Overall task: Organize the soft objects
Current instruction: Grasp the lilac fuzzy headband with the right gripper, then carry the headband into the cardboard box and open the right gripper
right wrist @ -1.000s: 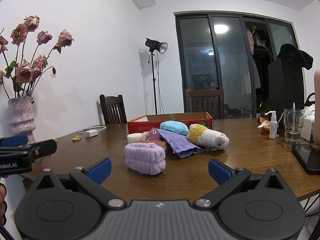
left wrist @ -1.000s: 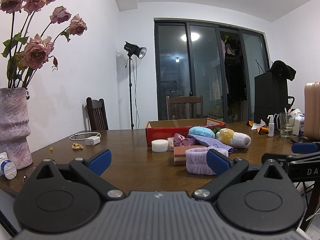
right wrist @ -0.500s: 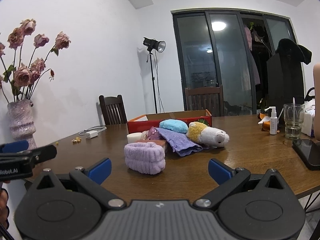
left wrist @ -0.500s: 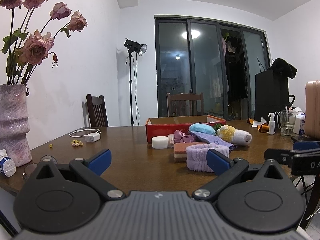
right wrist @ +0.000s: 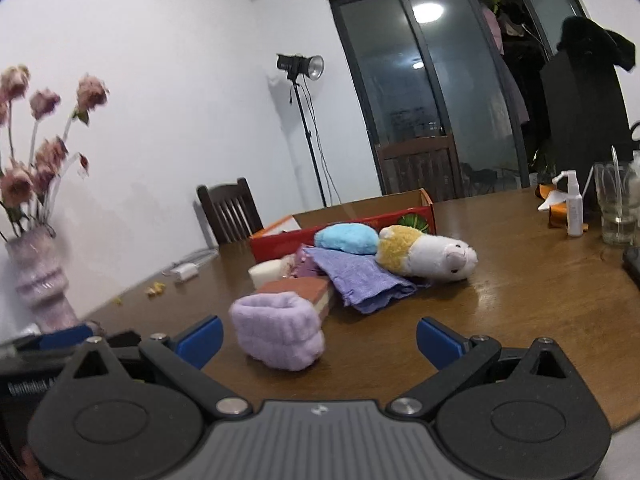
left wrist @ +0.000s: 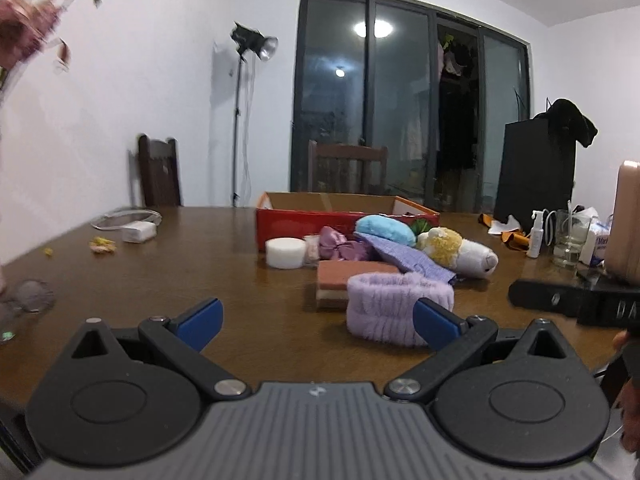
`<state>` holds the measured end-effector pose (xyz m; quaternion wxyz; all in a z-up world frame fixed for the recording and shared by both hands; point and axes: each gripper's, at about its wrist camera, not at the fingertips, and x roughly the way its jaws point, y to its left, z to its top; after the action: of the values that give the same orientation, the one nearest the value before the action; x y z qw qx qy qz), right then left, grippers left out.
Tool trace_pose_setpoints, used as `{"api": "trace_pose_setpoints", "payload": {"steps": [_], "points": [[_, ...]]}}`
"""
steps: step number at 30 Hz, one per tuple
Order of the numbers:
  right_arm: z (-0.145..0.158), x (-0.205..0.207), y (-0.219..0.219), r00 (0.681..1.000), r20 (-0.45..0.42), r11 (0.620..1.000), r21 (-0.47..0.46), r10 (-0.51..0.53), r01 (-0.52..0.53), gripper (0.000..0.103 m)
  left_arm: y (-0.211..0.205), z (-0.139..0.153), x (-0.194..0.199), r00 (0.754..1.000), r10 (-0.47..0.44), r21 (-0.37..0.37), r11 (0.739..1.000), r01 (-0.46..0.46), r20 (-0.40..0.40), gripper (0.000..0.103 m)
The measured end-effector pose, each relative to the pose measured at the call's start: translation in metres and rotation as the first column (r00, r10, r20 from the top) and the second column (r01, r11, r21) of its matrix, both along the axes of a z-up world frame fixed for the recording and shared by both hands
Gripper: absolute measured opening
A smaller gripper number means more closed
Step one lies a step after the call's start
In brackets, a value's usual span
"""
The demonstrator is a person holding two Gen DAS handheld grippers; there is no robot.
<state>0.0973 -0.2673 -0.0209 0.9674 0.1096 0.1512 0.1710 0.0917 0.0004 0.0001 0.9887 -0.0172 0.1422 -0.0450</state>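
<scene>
Left wrist view. Left claw at bottom of frame, blue fingers spread wide, nothing between them. Wooden counter across the middle. Lavender headband at lower centre-right, resting on the counter, partly behind the right blue finger. Just behind it, touching, a brown-and-cream sponge block. Further back, clustered in front of a red cardboard box: white round puff, purple satin scrunchie, purple cloth, blue plush pad, yellow-and-white plush toy. Seen here only: white charger with cable at centre left, grey disc at left edge, the black body of the right claw at right edge, pink case at far right. Flowers at upper left blurred.

Right wrist view. Right claw at bottom, fingers likewise spread wide and empty. Lavender headband at lower centre-left, just beside the left blue finger, on the counter. Purple cloth draped over the sponge block; plush toy lying on its side to the right. Seen here only: whole pink vase with dried roses at left, spray bottle and glass clearly at right edge.
</scene>
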Motion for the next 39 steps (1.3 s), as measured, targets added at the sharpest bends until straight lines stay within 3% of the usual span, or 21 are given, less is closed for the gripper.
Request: {"api": "trace_pose_setpoints", "payload": {"steps": [3, 5, 9, 10, 11, 13, 16, 19, 21, 24, 27, 29, 32, 35, 37, 39], "points": [[0.002, 0.026, 0.005, 0.998, -0.039, 0.999, 0.024, 0.045, -0.044, 0.085, 0.005, 0.007, 0.039, 0.998, -0.034, -0.06, 0.998, 0.031, -0.043, 0.102], [0.002, 0.044, 0.01, 0.996, -0.067, 0.997, 0.033, 0.065, -0.063, 0.074, 0.008, 0.01, 0.067, 0.994, -0.066, -0.111, 0.992, 0.056, -0.092, 0.092], [-0.001, 0.081, 0.022, 0.984, -0.125, 0.99, 0.072, 0.131, -0.122, 0.063, 0.014, 0.007, 0.119, 0.961, -0.162, -0.217, 0.97, 0.113, -0.223, 0.07], [-0.004, 0.089, 0.024, 0.979, -0.142, 0.987, 0.08, 0.147, -0.136, 0.057, 0.015, 0.004, 0.127, 0.949, -0.19, -0.241, 0.962, 0.128, -0.251, 0.06], [-0.008, 0.099, 0.026, 0.97, -0.173, 0.984, 0.092, 0.169, -0.155, 0.044, 0.015, 0.0, 0.136, 0.935, -0.218, -0.257, 0.955, 0.145, -0.28, 0.038], [-0.012, 0.114, 0.028, 0.955, -0.207, 0.974, 0.116, 0.213, -0.192, 0.023, 0.011, -0.003, 0.149, 0.915, -0.255, -0.265, 0.948, 0.174, -0.311, 0.018], [-0.002, 0.127, 0.032, 0.955, -0.183, 0.972, 0.066, 0.234, -0.225, 0.02, 0.006, 0.012, 0.145, 0.942, -0.259, -0.247, 0.947, 0.205, -0.213, 0.016], [0.017, 0.123, 0.035, 0.965, -0.058, 0.966, -0.027, 0.256, -0.257, 0.02, 0.0, 0.024, 0.125, 0.962, -0.256, -0.202, 0.951, 0.234, -0.092, 0.016], [0.021, 0.116, 0.04, 0.96, 0.005, 0.949, -0.154, 0.279, -0.275, 0.023, -0.003, 0.016, 0.112, 0.963, -0.252, -0.177, 0.956, 0.233, -0.092, 0.016], [0.009, 0.103, 0.042, 0.95, -0.032, 0.923, -0.229, 0.31, -0.309, 0.026, -0.006, -0.011, 0.088, 0.94, -0.291, -0.157, 0.951, 0.265, -0.177, 0.016], [-0.006, 0.085, 0.034, 0.936, -0.127, 0.922, -0.173, 0.327, -0.346, 0.039, -0.002, -0.019, 0.059, 0.909, -0.356, -0.196, 0.928, 0.317, -0.218, 0.032], [-0.005, 0.071, 0.028, 0.939, -0.127, 0.932, -0.134, 0.321, -0.337, 0.044, 0.008, -0.012, 0.049, 0.915, -0.359, -0.238, 0.919, 0.313, -0.183, 0.045], [0.004, 0.064, 0.017, 0.953, -0.09, 0.956, -0.031, 0.289, -0.292, 0.056, 0.018, 0.0, 0.064, 0.934, -0.324, -0.288, 0.918, 0.272, -0.152, 0.051], [0.0, 0.087, 0.017, 0.962, -0.143, 0.972, 0.072, 0.233, -0.225, 0.055, 0.014, -0.004, 0.095, 0.946, -0.265, -0.252, 0.943, 0.215, -0.185, 0.052], [-0.009, 0.1, 0.019, 0.964, -0.181, 0.98, 0.09, 0.194, -0.18, 0.055, 0.009, -0.012, 0.114, 0.933, -0.259, -0.237, 0.951, 0.201, -0.25, 0.052], [-0.017, 0.112, 0.02, 0.955, -0.242, 0.983, 0.102, 0.172, -0.151, 0.052, 0.01, -0.02, 0.123, 0.917, -0.283, -0.265, 0.941, 0.209, -0.283, 0.052]]}}
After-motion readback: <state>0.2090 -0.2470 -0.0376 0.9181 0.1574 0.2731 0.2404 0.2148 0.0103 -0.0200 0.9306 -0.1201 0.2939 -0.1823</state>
